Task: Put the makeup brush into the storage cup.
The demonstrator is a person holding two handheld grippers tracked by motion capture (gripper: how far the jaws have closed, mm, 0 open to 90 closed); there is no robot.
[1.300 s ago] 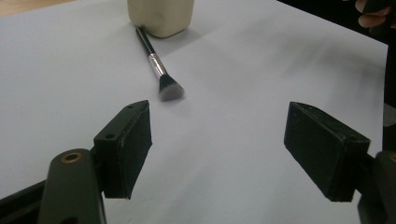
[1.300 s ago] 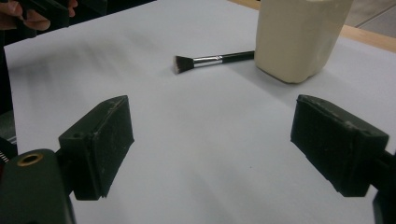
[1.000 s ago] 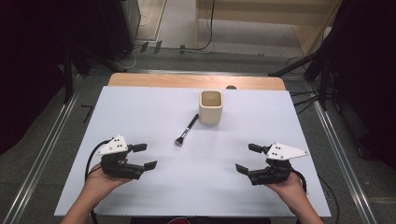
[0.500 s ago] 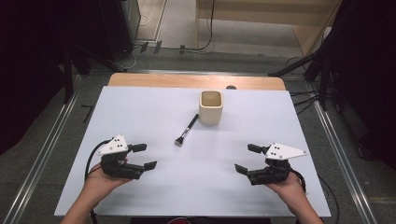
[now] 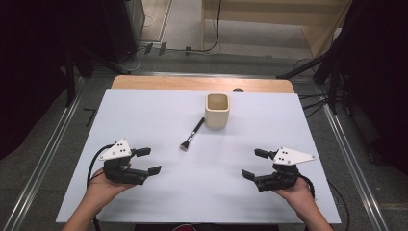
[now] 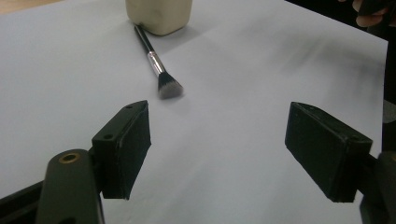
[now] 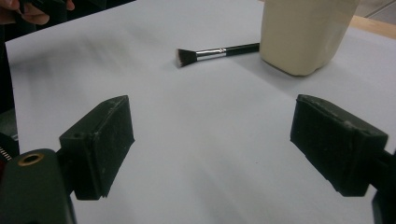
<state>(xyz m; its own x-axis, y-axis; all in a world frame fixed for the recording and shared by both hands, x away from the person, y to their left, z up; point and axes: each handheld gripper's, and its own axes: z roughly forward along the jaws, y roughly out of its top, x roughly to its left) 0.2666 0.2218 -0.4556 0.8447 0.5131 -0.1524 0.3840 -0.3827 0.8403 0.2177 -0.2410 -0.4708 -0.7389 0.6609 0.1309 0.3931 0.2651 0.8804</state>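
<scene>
On the table: a white sheet covers the wooden top, both hands resting at its near edge.
Cup: a cream square cup stands upright at 12 o'clock from the sheet's middle.
Left gripper: at 8 o'clock, jaws wide apart, nothing between them, aimed toward the middle.
Right gripper: at 4 o'clock, jaws wide apart, holding nothing.
Makeup brush: lies flat just beside the cup at the cup's 7 o'clock, bristles toward the person, handle tip near the cup's base.
</scene>
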